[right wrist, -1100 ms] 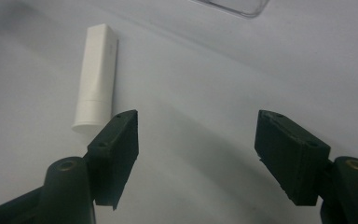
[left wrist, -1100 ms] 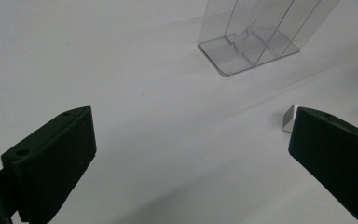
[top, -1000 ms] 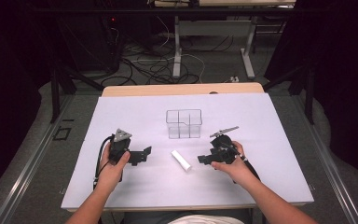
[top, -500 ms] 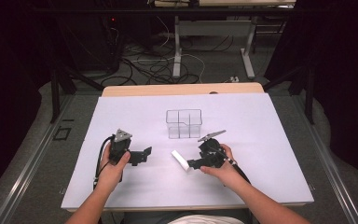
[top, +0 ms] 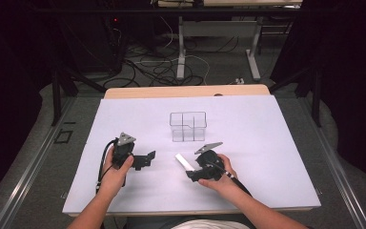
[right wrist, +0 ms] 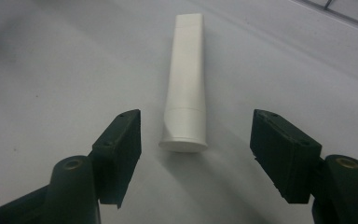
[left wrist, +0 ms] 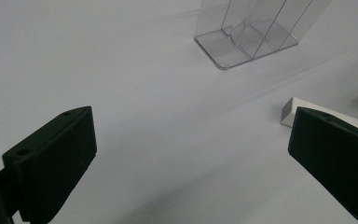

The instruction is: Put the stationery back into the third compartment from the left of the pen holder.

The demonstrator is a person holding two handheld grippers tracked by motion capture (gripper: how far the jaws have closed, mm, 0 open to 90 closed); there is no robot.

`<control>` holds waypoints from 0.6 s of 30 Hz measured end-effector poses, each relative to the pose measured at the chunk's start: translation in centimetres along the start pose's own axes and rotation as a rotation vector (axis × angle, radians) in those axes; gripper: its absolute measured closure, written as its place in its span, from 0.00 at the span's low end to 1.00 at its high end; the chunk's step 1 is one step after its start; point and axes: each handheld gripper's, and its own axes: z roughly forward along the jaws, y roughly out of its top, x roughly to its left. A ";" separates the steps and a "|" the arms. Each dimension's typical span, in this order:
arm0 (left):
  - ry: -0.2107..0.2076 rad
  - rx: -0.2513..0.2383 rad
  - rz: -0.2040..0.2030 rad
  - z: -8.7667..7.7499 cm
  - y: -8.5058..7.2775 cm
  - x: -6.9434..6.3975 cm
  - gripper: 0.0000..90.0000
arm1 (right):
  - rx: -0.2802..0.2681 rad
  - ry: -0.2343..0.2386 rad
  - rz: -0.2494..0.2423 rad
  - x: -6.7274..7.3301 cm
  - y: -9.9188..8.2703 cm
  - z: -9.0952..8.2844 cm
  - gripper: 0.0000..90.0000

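Table (top: pixel 267 143): covered by a white sheet, wooden edge showing along the far side.

Clear box (top: pixel 188 126): standing upright near the middle of the table, see-through, split by inner walls into compartments. Also seen at the top of the left gripper view (left wrist: pixel 251 32), base flat on the sheet.

White tube (top: pixel 185 162): lying flat on the sheet, on the near side of the clear box and apart from it, between the two hands. In the right gripper view (right wrist: pixel 185 84) stretched away from the camera, broad round cap end nearest, flat crimped end farthest. One end peeking in at the right of the left gripper view (left wrist: pixel 303 110), behind the right-hand jaw.

Right tongs (top: pixel 190 172): released, jaws spread wide. Down low at the cap end of the tube. In the right gripper view (right wrist: pixel 196 156) one jaw on each side of the cap, clear gaps both sides, touching nothing.

Right hand (top: pixel 219 174): wrapped round the tongs' body, forearm coming in from the bottom edge.

Left tongs (top: pixel 148 160): released too, gripping nothing. Held near the table at the left, pointing toward the tube, well short of it. Wide apart in the left gripper view (left wrist: pixel 191 158), bare sheet between the jaws.

Left hand (top: pixel 116 167): gripping the handle, black cable looping beside the wrist.
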 end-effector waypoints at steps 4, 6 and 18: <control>-0.002 0.000 0.001 0.0 0.0 0.0 0.01 | 0.013 -0.013 -0.014 0.2 -0.3 0.2 0.43; -0.002 0.001 0.001 0.0 0.0 0.0 0.01 | 0.020 -0.020 -0.025 0.5 -0.5 0.5 0.45; -0.004 0.007 0.007 0.2 0.0 0.0 0.01 | 0.004 -0.088 -0.070 0.9 -0.6 0.9 0.59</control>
